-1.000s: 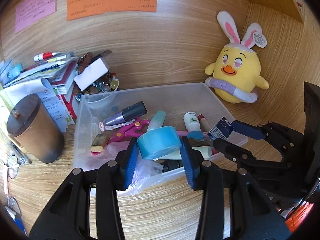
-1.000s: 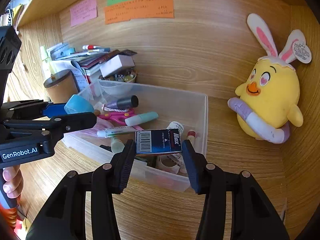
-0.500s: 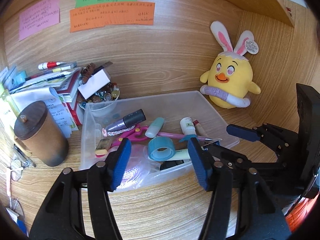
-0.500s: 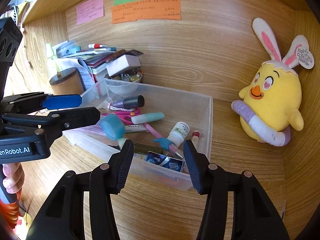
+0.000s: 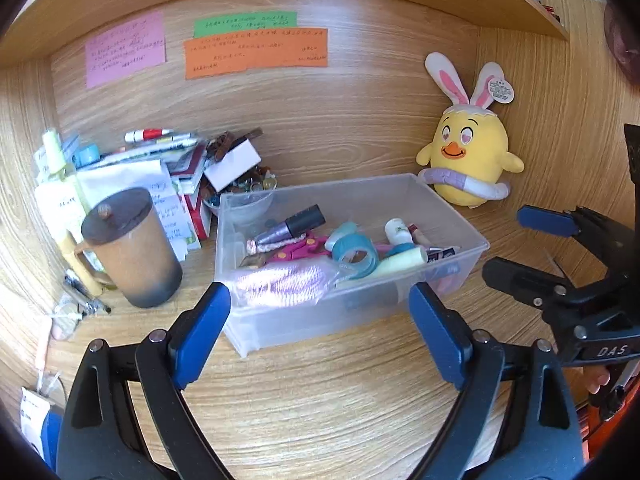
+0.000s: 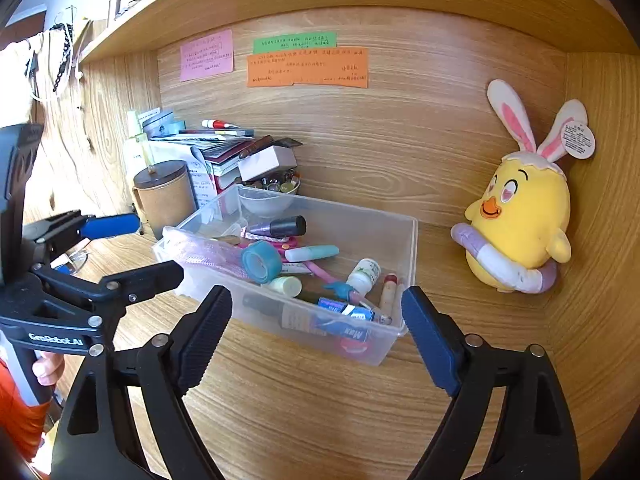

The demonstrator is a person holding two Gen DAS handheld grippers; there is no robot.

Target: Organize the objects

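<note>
At far left stands a lidded brown mug (image 5: 130, 248) beside a leaning stack of papers and books (image 5: 132, 176). A careless sweep of our left gripper (image 5: 320, 334) toward the next item could tip the mug or spill the stack, since both stand close to the bin's left wall.

Our left gripper hangs in front of the clear bin (image 5: 400, 308); its jaws are opening and nothing lies between them. The bin sits mid-desk against the back panel. It holds, from left: a pink mesh bag (image 5: 280, 280), pink scissors (image 5: 296, 250), a dark marker (image 5: 294, 226), a blue tape roll (image 5: 356, 254), a pale highlighter (image 6: 312, 253), a white bottle (image 6: 363, 272), and a blue box (image 6: 340, 308) near the front right corner. The tape roll rests tilted on other items; we judge it may roll or shift if the bin is bumped.

Our right gripper (image 6: 316, 336) also hangs before the bin, jaws opening, nothing between them. The two grippers work near each other, so a crossing reach risks a collision.

At far right a yellow plush chick (image 6: 520, 220) leans in the corner, apart from the bin.
</note>
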